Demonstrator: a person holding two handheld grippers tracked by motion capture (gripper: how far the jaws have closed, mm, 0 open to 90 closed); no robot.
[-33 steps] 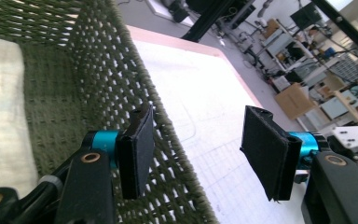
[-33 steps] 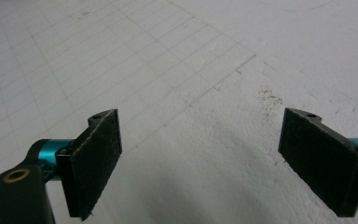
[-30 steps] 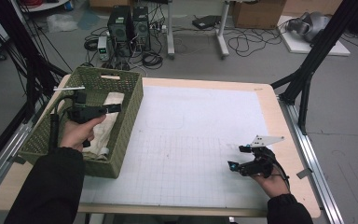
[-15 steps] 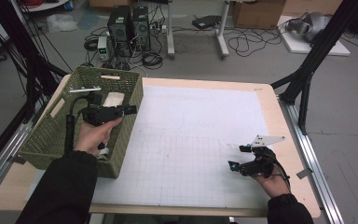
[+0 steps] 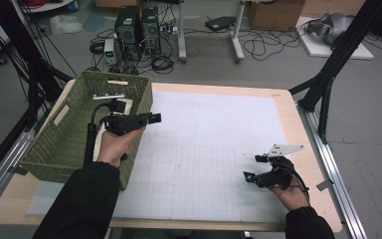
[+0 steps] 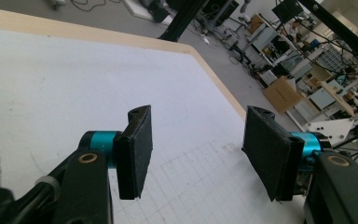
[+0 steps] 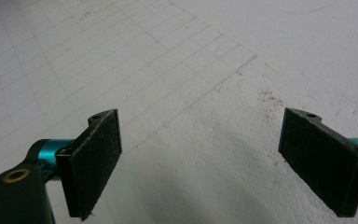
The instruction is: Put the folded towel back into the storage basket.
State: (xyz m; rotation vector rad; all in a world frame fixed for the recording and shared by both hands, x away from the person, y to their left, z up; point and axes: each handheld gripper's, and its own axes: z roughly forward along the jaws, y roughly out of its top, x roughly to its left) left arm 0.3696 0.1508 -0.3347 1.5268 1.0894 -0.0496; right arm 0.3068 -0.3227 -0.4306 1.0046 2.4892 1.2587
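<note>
High view: left gripper raised over the right rim of the green woven basket, pointing right toward the white gridded mat; jaws parted, nothing between them. Basket at the table's left side, with something pale lying inside, too small to identify. Right gripper low over the mat near the table's right front, well apart from the basket, jaws apart and empty.

Left gripper view: black pads spread wide, gripping nothing; mat and the wooden table edge beyond; a sliver of the basket at the far left.

Right gripper view: pads wide apart, released, bare mat underneath.
</note>
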